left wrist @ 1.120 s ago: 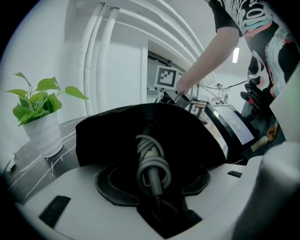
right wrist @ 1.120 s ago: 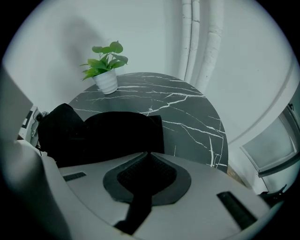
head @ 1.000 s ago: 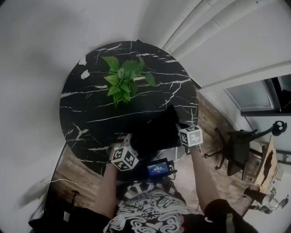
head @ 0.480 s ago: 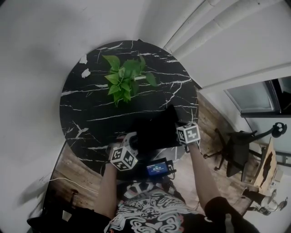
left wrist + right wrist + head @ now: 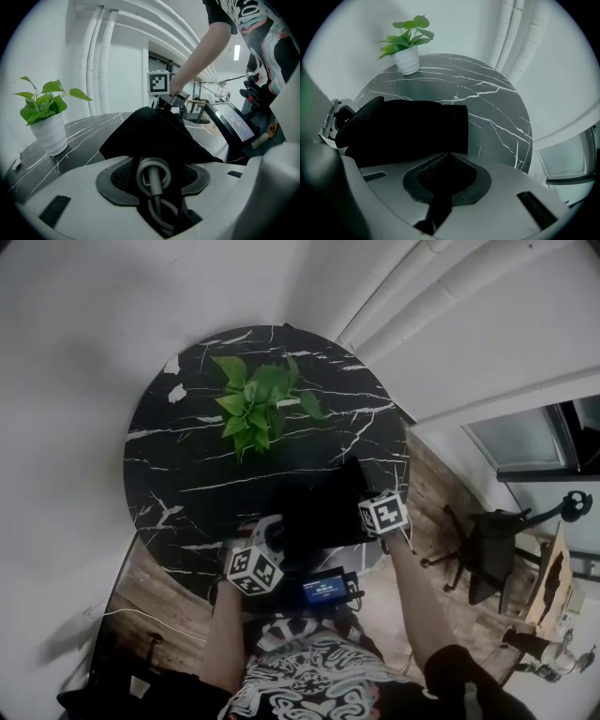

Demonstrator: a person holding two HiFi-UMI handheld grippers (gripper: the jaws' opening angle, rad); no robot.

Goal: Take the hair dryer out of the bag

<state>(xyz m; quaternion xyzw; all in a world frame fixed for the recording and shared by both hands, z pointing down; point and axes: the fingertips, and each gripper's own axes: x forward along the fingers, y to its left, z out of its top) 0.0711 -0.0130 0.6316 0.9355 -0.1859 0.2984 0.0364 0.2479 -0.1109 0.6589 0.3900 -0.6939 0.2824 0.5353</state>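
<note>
A black cloth bag (image 5: pixel 319 507) lies near the front edge of the round black marble table (image 5: pixel 187 474). My left gripper (image 5: pixel 274 535) is at the bag's near left end, shut on a coiled grey cord (image 5: pixel 151 169) that comes out of the bag (image 5: pixel 150 133). The hair dryer's body is hidden. At the bag's right end my right gripper (image 5: pixel 367 526) points steeply down. It is shut on a pinch of the black bag fabric (image 5: pixel 408 129), which runs between its pads (image 5: pixel 461 180). The right gripper (image 5: pixel 169 99) also shows beyond the bag in the left gripper view.
A potted green plant (image 5: pixel 258 404) in a white pot stands at the back of the table. A device with a lit blue screen (image 5: pixel 326 589) sits just off the table's front edge by the person. A dark office chair (image 5: pixel 487 549) stands on the wooden floor to the right.
The right gripper has tilted a little and its marker cube has shifted slightly left toward the bag. The left gripper and the bag have stayed where they were.
</note>
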